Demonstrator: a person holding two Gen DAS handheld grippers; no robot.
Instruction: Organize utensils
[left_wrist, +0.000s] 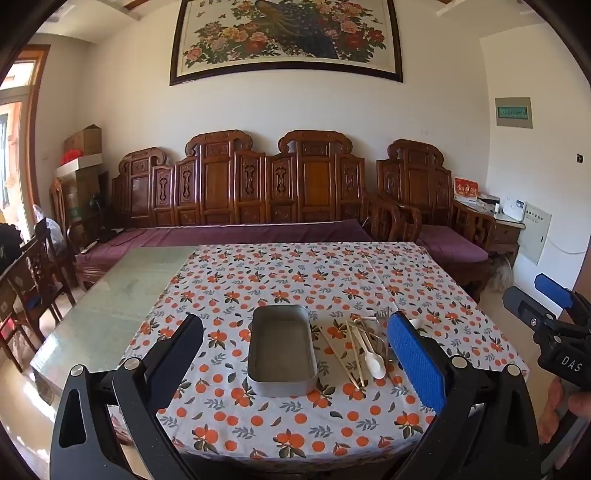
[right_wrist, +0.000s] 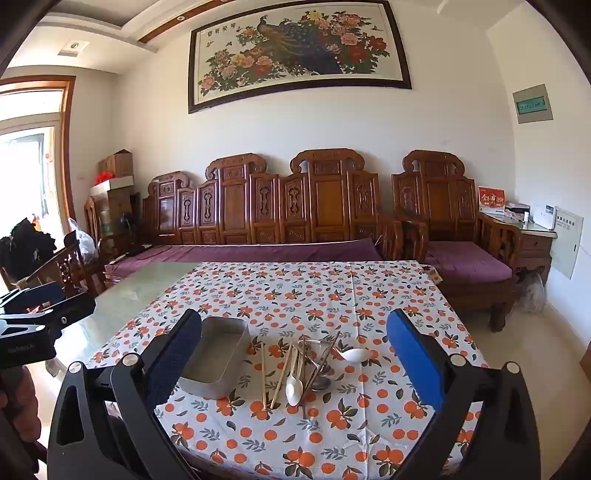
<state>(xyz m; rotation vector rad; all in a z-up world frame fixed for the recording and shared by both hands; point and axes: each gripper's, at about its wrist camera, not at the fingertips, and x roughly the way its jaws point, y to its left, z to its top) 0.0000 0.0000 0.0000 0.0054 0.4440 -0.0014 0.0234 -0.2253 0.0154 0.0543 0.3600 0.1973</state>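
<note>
An empty grey metal tray (left_wrist: 281, 347) (right_wrist: 216, 363) sits on the orange-print tablecloth. Right of it lies a loose pile of utensils: wooden chopsticks (left_wrist: 355, 356) (right_wrist: 263, 376), a white plastic spoon (left_wrist: 373, 360) (right_wrist: 294, 384), a second white spoon (right_wrist: 355, 355), a metal spoon (right_wrist: 320, 382) and a fork (left_wrist: 382, 317). My left gripper (left_wrist: 295, 332) is open and empty, held above the near table edge with the tray between its fingers in view. My right gripper (right_wrist: 293, 332) is open and empty, framing the utensil pile. Each gripper shows at the edge of the other's view (left_wrist: 546, 314) (right_wrist: 44, 310).
The tablecloth (right_wrist: 332, 288) covers the right part of a glass-topped table (left_wrist: 122, 295). A carved wooden sofa with purple cushions (left_wrist: 240, 232) stands behind the table. Wooden chairs (left_wrist: 33, 280) stand at the left. An armchair (right_wrist: 461, 258) is at the back right.
</note>
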